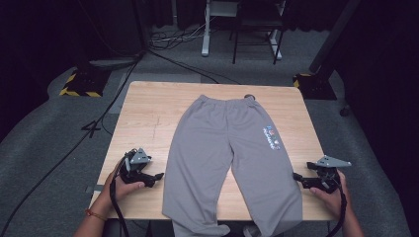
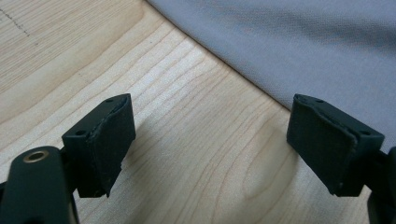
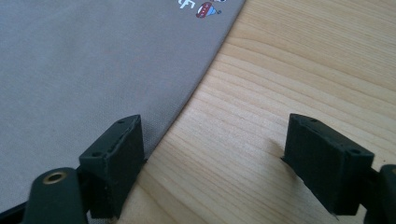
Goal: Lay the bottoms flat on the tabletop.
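Grey sweatpants with a small printed logo [image 1: 232, 158] lie flat mid-surface on the light wood-grain surface [image 1: 143, 113], cuffs hanging over the near edge. We judge each side seam should be pinched low, fabric only. Left tool [image 1: 159, 176] and right tool [image 1: 295, 176]: both gaping wide, empty, just beside the outer hems.

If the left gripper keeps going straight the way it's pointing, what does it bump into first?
Probably the grey trousers. The left gripper, jaws open, points across the bare wooden table toward the outer edge of the nearer trouser leg. In the left gripper view that fabric edge lies just ahead; height above it is unclear.
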Tool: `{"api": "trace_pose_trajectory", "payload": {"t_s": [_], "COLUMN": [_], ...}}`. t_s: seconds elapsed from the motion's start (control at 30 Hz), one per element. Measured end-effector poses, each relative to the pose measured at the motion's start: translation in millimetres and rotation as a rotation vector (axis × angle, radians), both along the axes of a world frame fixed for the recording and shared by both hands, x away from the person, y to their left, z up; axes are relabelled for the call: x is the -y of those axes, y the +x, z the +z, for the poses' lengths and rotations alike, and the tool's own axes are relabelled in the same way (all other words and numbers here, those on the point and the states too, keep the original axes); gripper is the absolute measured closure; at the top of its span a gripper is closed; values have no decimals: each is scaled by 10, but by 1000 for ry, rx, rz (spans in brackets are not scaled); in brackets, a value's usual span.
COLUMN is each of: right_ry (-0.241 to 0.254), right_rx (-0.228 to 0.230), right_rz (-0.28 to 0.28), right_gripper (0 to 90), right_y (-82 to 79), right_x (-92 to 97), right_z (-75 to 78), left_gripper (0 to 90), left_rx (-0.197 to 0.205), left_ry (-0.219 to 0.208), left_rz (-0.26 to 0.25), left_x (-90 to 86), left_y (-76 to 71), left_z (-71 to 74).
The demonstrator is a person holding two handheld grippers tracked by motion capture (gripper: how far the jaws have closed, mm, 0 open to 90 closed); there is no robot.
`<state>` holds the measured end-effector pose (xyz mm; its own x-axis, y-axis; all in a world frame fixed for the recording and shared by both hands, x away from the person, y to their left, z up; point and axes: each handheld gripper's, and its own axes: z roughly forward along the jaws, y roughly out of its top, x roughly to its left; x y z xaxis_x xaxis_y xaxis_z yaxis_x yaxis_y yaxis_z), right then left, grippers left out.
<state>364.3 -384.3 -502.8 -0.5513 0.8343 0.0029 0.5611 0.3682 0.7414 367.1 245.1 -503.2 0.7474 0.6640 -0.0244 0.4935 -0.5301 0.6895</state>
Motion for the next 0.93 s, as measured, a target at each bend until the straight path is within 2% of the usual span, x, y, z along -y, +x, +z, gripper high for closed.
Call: {"api": "trace_pose_trajectory", "payload": {"t_s": [0.93], "right_ry": [4], "right_rx": [-3], "right_rz": [4], "right_gripper": [204], "right_y": [4], "right_x": [7], "right_z": [1], "left_gripper": [158], "left_rx": [6], "left_ry": [6], "left_rz": [11], "left_x": [1], "left_y": [9], "left_z": [1]}}
